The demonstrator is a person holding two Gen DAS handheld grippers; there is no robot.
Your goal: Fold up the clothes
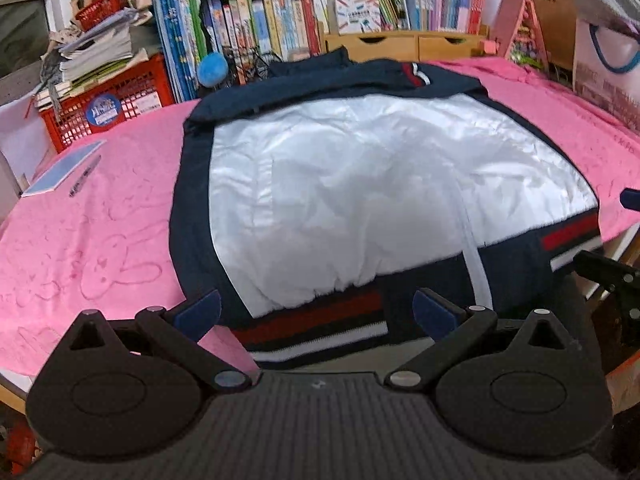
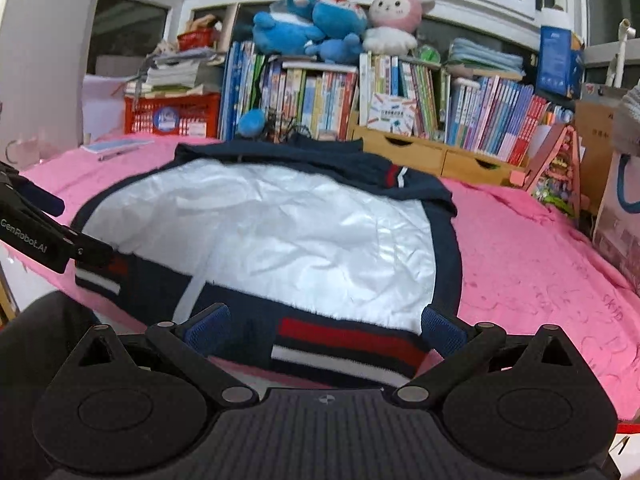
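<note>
Our left tool (image 1: 316, 312) and right tool (image 2: 326, 326) gape empty over striped hem. Jacket (image 1: 360, 184) mid-frame, lining up, collar away, on pink desk (image 1: 100, 220); bookshelves (image 2: 312, 96) behind.

Jacket (image 1: 360, 184) spread flat at mid-table, on the table cover (image 1: 100, 240). Notebook (image 1: 64, 168) and pen (image 1: 84, 176) side by side, left of it. Behind the table, rows of books (image 2: 320, 96), plush toys (image 2: 320, 20) on top. Crate (image 1: 104, 104) at far left.
</note>
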